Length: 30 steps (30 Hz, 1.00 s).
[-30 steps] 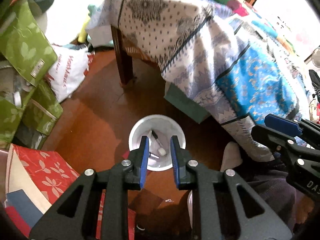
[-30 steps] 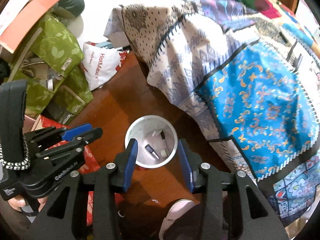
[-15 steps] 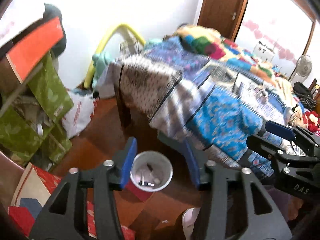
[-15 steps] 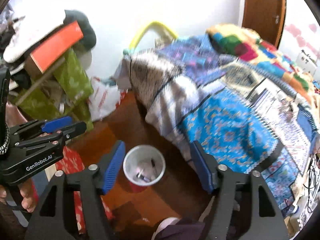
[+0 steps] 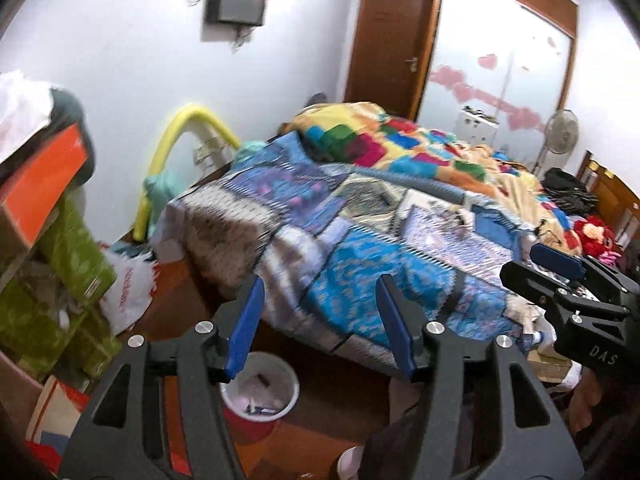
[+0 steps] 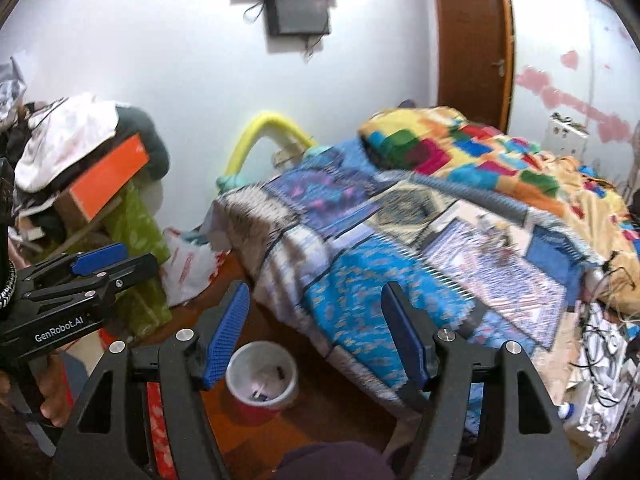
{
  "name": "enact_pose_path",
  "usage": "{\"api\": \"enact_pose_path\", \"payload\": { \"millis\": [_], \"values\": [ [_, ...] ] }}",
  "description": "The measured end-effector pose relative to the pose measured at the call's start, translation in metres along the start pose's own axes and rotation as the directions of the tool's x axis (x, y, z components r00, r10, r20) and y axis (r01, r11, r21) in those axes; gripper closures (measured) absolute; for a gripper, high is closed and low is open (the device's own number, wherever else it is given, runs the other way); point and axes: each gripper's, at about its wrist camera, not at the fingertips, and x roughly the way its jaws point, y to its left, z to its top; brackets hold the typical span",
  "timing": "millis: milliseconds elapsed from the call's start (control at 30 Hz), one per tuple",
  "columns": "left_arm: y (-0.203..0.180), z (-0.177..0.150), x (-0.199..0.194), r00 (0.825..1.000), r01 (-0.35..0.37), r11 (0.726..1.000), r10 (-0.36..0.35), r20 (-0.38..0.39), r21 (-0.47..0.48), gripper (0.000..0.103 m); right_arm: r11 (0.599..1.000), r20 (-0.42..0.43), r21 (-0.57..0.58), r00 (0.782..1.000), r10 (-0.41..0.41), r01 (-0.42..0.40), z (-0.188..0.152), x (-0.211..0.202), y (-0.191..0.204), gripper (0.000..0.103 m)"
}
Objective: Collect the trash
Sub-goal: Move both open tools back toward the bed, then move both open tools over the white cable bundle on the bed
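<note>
A small bin (image 5: pixel 280 366), white inside and red outside, stands on the wooden floor by the bed; a few small bits of trash (image 5: pixel 262 410) lie in it. In the left wrist view it sits low, just past my left gripper (image 5: pixel 320 284), whose jaws are opening with nothing between them. My right gripper (image 6: pixel 316 288) is open and empty, and the bin (image 6: pixel 260 354) shows low between its fingers. Both grippers are high above the bin and point towards the bed. Each one shows at the edge of the other's view: the right gripper (image 5: pixel 556 260) and the left gripper (image 6: pixel 100 258).
A bed (image 5: pixel 360 240) under patterned blankets fills the middle and right. Green boxes (image 5: pixel 72 256), an orange box (image 6: pixel 108 176) and a white plastic bag (image 6: pixel 188 268) pile up at the left wall. A wooden door (image 5: pixel 392 40) is behind. Cables (image 6: pixel 600 340) hang at the bed's right.
Both grippers have risen from just over the bin and tilted up, so the bed and wall now fill the views. Both jaws have widened; the bin looks smaller and lower.
</note>
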Motion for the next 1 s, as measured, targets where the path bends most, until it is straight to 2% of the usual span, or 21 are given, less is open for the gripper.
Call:
{"api": "enact_pose_path", "payload": {
  "millis": [233,533,733,1000],
  "values": [
    [-0.057,0.020,0.021,0.996,0.085,0.995,-0.086,0.008,0.060,0.045,0.993,0.061,0.052,0.993,-0.106,0.102,0.008,-0.033,-0.053,0.038],
    [-0.120,0.043,0.072,0.987,0.159,0.978,-0.156,-0.032,0.134,0.045,0.972,0.061,0.130,0.977,-0.206,0.197,0.010,-0.047,-0.121,0.038],
    [-0.150,0.054,0.112,0.981,0.189,0.967,-0.179,-0.071,0.173,0.045,0.956,0.021,0.170,0.969,-0.245,0.238,0.008,-0.033,-0.163,0.038],
    [-0.176,0.056,0.188,0.969,0.220,0.957,-0.193,-0.151,0.188,0.045,0.930,-0.066,0.274,0.969,-0.236,0.245,0.001,0.013,-0.224,0.038]
  ]
}}
